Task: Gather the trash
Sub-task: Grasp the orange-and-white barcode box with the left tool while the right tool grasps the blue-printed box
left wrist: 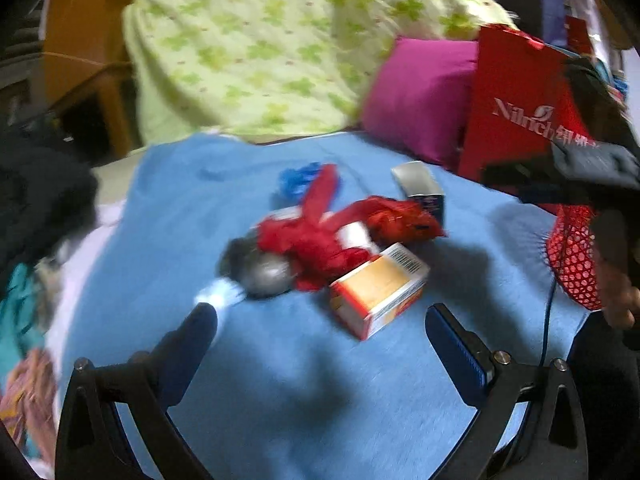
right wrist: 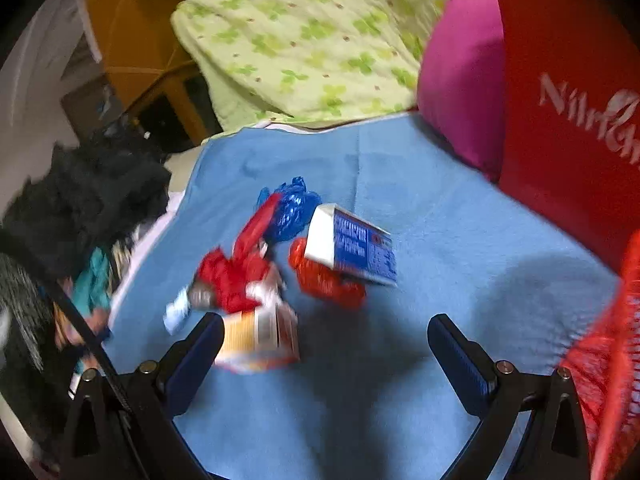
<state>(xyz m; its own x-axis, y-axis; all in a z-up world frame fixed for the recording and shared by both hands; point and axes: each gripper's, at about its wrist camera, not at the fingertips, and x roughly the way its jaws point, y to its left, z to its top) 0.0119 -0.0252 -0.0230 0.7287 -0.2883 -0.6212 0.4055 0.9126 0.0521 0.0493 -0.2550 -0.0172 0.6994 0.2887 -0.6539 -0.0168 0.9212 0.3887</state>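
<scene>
A heap of trash lies on a blue blanket (left wrist: 280,360): an orange and white carton (left wrist: 378,288), red plastic wrappers (left wrist: 320,236), a grey crumpled ball (left wrist: 266,276), a blue wrapper (left wrist: 298,178) and a blue and white carton (left wrist: 424,192). My left gripper (left wrist: 320,320) is open and empty, just short of the orange carton. My right gripper (right wrist: 326,330) is open and empty; the orange carton (right wrist: 260,338) lies by its left finger, the blue and white carton (right wrist: 352,244) and blue wrapper (right wrist: 292,208) beyond. The right gripper's body shows at the right edge of the left wrist view.
A red paper bag (left wrist: 516,108) (right wrist: 568,120) stands at the right with a magenta cushion (left wrist: 420,96) beside it. A red mesh bag (left wrist: 572,256) (right wrist: 608,360) hangs at the right edge. A green-patterned quilt (left wrist: 272,44) lies behind. Dark clothes (left wrist: 40,200) are piled at the left.
</scene>
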